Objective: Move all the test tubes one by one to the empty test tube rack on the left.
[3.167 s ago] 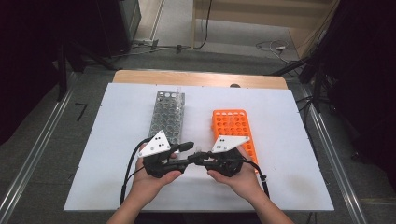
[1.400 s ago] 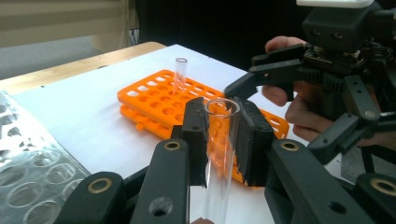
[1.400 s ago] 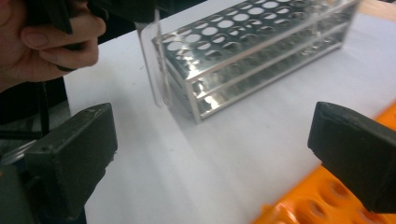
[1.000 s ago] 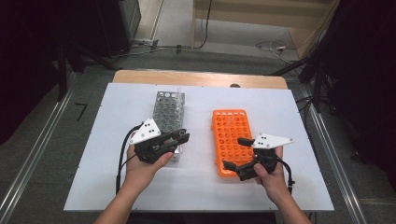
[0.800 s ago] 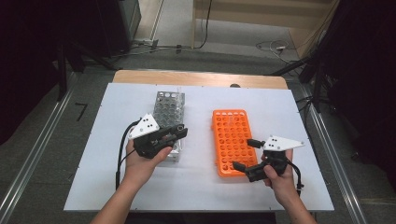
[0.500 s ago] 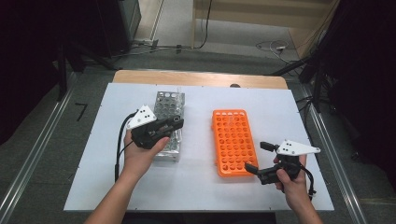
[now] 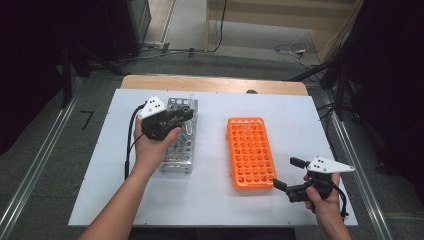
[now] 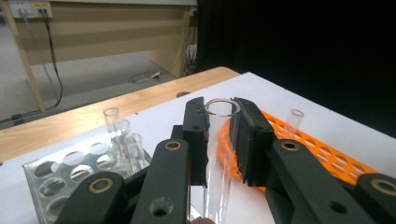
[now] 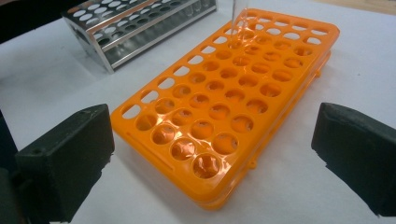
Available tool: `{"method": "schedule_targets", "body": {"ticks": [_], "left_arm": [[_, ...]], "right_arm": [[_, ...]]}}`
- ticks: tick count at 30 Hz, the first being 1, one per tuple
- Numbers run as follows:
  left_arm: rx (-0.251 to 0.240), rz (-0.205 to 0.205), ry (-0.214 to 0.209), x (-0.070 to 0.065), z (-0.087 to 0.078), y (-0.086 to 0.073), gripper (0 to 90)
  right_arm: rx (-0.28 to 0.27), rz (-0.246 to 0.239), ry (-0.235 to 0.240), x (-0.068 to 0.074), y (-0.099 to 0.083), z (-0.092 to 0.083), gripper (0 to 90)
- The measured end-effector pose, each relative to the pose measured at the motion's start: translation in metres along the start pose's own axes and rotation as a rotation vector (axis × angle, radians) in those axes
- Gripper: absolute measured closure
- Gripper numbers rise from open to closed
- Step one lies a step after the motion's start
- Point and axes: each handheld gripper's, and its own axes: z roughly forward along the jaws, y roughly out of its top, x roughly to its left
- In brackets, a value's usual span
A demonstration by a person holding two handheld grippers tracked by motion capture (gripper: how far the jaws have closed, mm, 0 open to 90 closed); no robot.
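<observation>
On the white table point(image 7: 210, 200) stand a metal rack point(image 7: 179, 150) and, to its right, an orange rack point(image 7: 250, 152); a few glass tubes point(image 8: 122, 130) wait in the metal rack's far corner. The left gripper point(image 7: 182, 116) hovers over that rack, wrist bent, jaws pinching a clear test tube point(image 8: 218, 158) near its rim; the tube's lower end is cut off. The right gripper point(image 7: 286, 173) lies low beside the orange rack's near corner, jaws spread wide, nothing between them.
</observation>
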Motion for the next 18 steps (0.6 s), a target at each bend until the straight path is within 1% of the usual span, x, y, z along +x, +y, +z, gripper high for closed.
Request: {"method": "schedule_targets", "body": {"ticks": [3,6,10,16,18], "left_arm": [[0.002,-0.007,0.021,0.005,0.009,0.002,75.2],[0.006,-0.008,0.053,0.01,0.018,0.003,75.2],[-0.008,-0.038,0.086,0.015,0.027,0.002,75.2],[0.005,-0.058,0.116,0.022,0.04,-0.005,75.2],[-0.002,-0.068,0.125,0.024,0.042,-0.006,75.2]], "right_arm": [[0.002,-0.001,-0.001,0.0,0.0,0.0,0.0],[0.002,0.002,-0.002,-0.001,0.0,0.0,0.0],[0.0,0.0,0.0,-0.002,-0.001,0.0,0.0],[-0.002,0.007,0.003,-0.004,-0.002,0.0,0.0],[-0.003,0.007,0.003,-0.004,-0.002,0.0,0.0]]}}
